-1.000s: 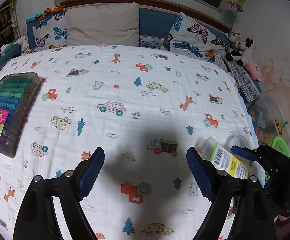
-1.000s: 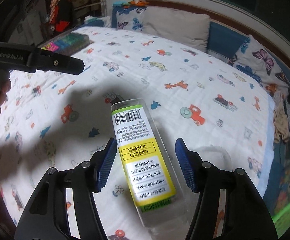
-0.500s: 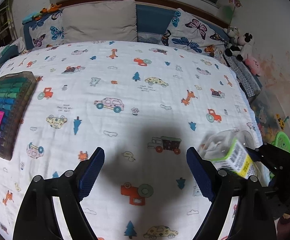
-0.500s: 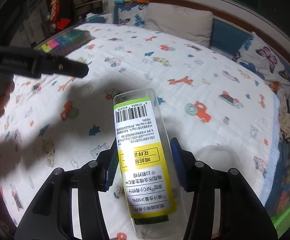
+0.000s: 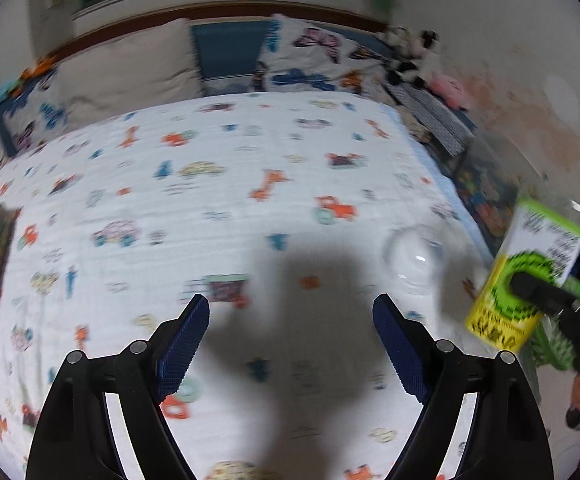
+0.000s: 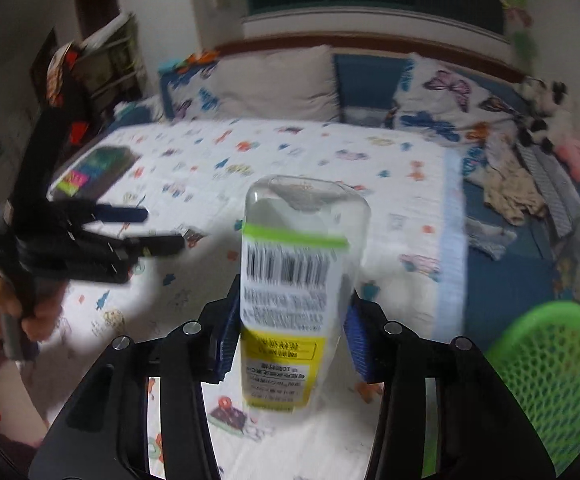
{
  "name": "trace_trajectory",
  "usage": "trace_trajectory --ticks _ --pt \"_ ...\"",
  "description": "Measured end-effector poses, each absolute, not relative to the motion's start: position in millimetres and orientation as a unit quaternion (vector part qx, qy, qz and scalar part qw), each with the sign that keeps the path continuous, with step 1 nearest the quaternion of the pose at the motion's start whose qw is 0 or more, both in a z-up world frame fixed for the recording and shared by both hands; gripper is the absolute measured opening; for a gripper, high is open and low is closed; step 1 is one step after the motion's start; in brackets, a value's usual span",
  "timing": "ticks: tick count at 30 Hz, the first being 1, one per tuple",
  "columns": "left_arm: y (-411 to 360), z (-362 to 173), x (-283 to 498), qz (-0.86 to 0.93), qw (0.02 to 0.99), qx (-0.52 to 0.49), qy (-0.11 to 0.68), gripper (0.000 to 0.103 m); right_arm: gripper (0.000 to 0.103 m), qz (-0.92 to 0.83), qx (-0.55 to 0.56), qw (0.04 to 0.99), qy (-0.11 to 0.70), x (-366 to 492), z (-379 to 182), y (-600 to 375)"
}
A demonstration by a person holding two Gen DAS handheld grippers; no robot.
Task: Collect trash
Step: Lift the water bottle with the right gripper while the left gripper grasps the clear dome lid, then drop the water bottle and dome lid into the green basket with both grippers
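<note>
My right gripper [image 6: 287, 332] is shut on a clear plastic box [image 6: 294, 280] with a white and yellow barcode label and holds it up above the bed's right side. The box also shows at the right edge of the left wrist view [image 5: 526, 276], with the right gripper's finger across it. My left gripper [image 5: 290, 344] is open and empty above the patterned bedsheet [image 5: 229, 200]. It shows at the left of the right wrist view [image 6: 137, 232]. A clear round lid [image 5: 414, 256] lies on the sheet near the bed's right edge.
A green mesh basket [image 6: 550, 376] stands on the floor to the right of the bed. A case of coloured markers [image 6: 93, 170] lies at the bed's left side. Pillows [image 6: 273, 80] and plush toys [image 6: 546, 108] line the headboard. Clothes [image 6: 514, 196] lie beside the bed.
My right gripper has lifted the clear box off the sheet and swung it right, toward the green basket. The left gripper has shifted a little; both views are motion-blurred.
</note>
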State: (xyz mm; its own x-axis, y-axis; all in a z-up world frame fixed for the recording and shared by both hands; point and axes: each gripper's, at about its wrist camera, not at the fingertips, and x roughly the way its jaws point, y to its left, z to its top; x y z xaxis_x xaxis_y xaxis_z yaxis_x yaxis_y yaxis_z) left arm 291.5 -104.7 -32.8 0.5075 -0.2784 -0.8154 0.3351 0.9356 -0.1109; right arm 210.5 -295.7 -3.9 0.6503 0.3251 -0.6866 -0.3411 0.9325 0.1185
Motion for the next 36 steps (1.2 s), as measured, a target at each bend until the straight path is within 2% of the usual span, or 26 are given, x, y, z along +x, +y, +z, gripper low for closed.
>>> trace_trajectory --ticks 12,24,26,34,36 --pt "-184.7 -53.8 293.4 -0.249 0.852 0.108 0.449 0.081 0.045 0.114 0.022 0.936 0.334 171.7 37.8 -354.1" --pt "-230.6 -67.7 309.5 -0.270 0.842 0.133 0.448 0.081 0.045 0.038 0.037 0.947 0.317 141.8 58.7 -415.4" --pt "-232.7 -70.8 313.5 -0.268 0.842 0.130 0.450 0.080 0.045 0.028 0.042 0.947 0.318 138.5 58.0 -422.6" --pt "-237.2 -80.7 322.5 -0.272 0.837 0.120 0.460 0.059 0.045 -0.019 0.041 0.942 0.333 135.0 40.3 -445.7" --pt "-237.8 -80.9 323.9 -0.274 0.836 0.114 0.462 0.057 0.045 -0.029 0.044 0.940 0.338 137.1 33.6 -451.1"
